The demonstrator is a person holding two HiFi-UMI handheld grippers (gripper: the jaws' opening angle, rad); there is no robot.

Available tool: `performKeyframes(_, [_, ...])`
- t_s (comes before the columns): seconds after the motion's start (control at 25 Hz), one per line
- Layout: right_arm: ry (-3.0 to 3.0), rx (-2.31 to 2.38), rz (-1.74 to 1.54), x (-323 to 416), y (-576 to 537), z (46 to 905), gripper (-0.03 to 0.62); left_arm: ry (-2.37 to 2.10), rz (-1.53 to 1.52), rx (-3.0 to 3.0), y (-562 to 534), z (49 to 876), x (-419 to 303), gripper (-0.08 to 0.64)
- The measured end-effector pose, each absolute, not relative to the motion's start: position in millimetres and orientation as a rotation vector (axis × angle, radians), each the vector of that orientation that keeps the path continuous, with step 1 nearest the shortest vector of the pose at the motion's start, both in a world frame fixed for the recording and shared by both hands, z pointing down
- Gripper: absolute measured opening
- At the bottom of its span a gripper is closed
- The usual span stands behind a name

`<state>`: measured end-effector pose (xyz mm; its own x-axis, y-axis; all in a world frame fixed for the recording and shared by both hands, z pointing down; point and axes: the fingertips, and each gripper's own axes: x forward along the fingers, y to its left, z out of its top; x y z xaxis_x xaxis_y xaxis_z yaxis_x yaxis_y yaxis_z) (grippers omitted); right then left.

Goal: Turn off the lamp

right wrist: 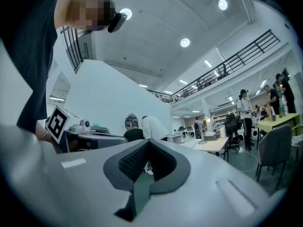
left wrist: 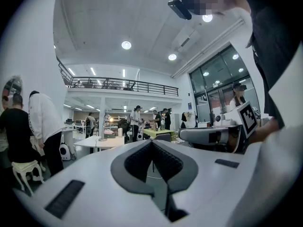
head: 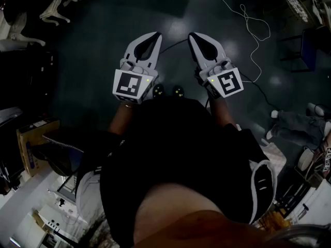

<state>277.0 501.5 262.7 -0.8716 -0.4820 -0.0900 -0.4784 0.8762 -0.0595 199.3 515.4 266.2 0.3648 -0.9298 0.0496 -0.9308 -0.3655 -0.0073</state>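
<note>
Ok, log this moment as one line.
phase: before reach | left tongs: shut, empty, level | right tongs: shut, empty, level | lamp: lit, far off on white table, untouched

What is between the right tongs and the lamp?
Mostly bare floor, then the white table that the lit lamp stands on. The right gripper view shows this. The right tongs are shut and empty.

**White grippers over a dark floor**

I see the left gripper (head: 155,35) and right gripper (head: 192,35) in white with dark grey pads, their cubes patterned in black-and-white squares. The floor (head: 93,45) is dark grey, with a white cable (head: 249,19) at one o'clock. The lamp (left wrist: 110,119) glows warm yellow.
</note>
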Motion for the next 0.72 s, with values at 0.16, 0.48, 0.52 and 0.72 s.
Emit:
performKeyframes(0.16, [2.945, -0.753, -0.053, 276.5, 503.6, 261.6, -0.015, -1.777, 0.096, 2.575, 518.5, 272.8, 195.8, -0.005])
performKeyframes(0.48, [2.917, -0.772, -0.079, 283.7, 501.1, 260.5, -0.017, -1.784, 0.097, 2.57, 518.6, 271.9, 194.2, -0.005])
performKeyframes(0.52, [2.908, -0.773, -0.088, 287.0, 500.0, 260.2, -0.017, -1.787, 0.102, 2.57, 518.2, 272.6, 195.5, -0.005])
performKeyframes(0.72, [2.858, -0.77, -0.11, 316.6, 494.8, 255.4, -0.017, -1.783, 0.128, 2.585, 514.0, 272.9, 216.4, -0.005])
